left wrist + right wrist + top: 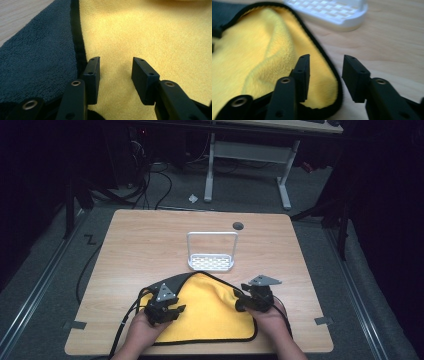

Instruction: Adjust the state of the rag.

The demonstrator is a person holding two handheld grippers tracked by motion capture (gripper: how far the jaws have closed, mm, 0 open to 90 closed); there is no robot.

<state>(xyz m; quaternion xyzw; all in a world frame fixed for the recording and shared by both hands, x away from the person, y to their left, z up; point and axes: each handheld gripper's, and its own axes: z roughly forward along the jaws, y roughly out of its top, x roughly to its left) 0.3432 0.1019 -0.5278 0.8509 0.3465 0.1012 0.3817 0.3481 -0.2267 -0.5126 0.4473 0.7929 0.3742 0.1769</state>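
A yellow cloth with a black hem lies on the near half of the wooden table; its upper left corner is folded over, showing a dark grey underside. My left gripper sits on the cloth's left part, open, its jaws over yellow pile just right of the black hem. My right gripper is at the cloth's right edge, open, with one jaw over the yellow cloth and the other over bare wood; nothing is between the jaws.
A white rack with a perforated base and a hoop handle stands just beyond the cloth. A round grey hole sits near the table's far edge. A desk frame and cables are on the floor behind.
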